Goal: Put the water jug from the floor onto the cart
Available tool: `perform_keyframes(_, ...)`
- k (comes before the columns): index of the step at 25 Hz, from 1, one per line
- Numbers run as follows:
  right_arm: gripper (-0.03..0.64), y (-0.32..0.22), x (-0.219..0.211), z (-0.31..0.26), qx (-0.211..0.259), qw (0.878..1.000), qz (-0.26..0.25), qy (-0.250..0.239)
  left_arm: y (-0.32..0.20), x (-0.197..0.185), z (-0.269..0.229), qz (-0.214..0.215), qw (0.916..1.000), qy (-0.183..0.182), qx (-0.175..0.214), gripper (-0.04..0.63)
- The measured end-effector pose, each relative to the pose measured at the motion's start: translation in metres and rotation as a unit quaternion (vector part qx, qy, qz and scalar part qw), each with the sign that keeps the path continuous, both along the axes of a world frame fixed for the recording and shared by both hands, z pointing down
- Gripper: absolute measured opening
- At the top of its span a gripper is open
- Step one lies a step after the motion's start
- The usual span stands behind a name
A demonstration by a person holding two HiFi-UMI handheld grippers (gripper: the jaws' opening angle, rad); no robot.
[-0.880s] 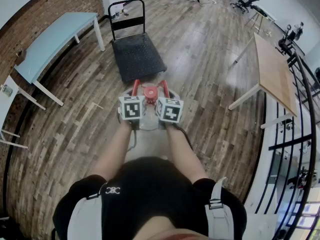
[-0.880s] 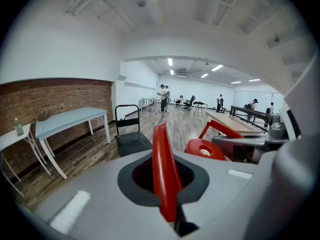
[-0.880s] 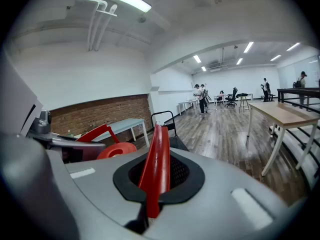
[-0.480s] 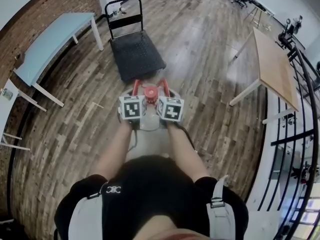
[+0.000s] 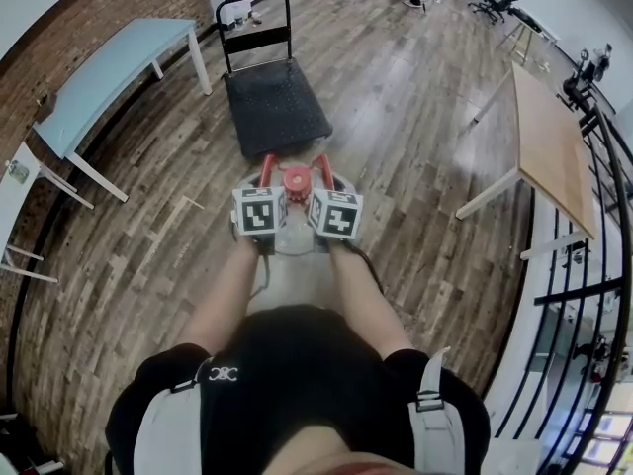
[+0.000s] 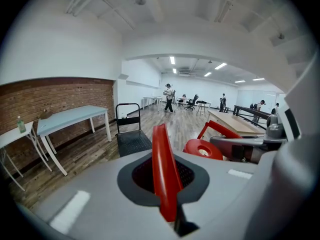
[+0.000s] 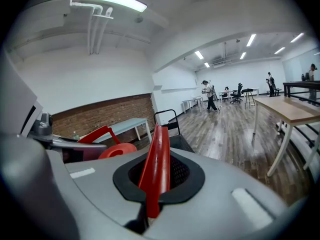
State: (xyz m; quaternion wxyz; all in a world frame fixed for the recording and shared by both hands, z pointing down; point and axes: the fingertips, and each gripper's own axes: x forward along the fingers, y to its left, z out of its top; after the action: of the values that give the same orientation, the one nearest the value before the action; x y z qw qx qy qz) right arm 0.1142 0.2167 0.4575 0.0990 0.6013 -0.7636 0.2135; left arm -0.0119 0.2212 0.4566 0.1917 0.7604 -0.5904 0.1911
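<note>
The water jug (image 5: 295, 228) is a clear bottle with a red cap (image 5: 296, 178) and two red handles, seen just below me in the head view. My left gripper (image 5: 265, 180) is shut on the left handle (image 6: 163, 174). My right gripper (image 5: 323, 180) is shut on the right handle (image 7: 156, 169). Each handle runs as a red strip straight between that gripper's jaws. The black platform cart (image 5: 274, 109) stands right behind the jug, its push bar (image 5: 253, 20) at the far end. Whether the jug rests on the floor is hidden by my arms.
A pale blue table (image 5: 109, 67) stands along the brick wall at left. At right are a wooden table (image 5: 549, 146) and a black railing (image 5: 605, 226). Wood floor lies around the cart. A person (image 6: 169, 96) walks at the far end of the room.
Both grippers keep their hold and place on the jug's handles. The head view has shifted slightly, and the far person has walked to the right.
</note>
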Motion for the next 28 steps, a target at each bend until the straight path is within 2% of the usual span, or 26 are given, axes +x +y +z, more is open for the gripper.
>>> perform_keyframes(6,0.014,-0.006,0.012,0.000,0.004,1.000,-0.022,0.008,0.002,0.014,0.002,-0.018,0.9998,0.009,0.007,0.005)
perform_keyframes(16,0.015,-0.024,0.011,0.020,-0.019,0.999,-0.036,0.012,-0.016,0.013,0.024,-0.025,0.9994,0.017,-0.016,0.008)
perform_keyframes(28,0.014,-0.104,0.001,0.039,-0.025,0.999,-0.025,0.019,-0.103,0.004,0.039,-0.002,0.9995,0.015,-0.027,0.008)
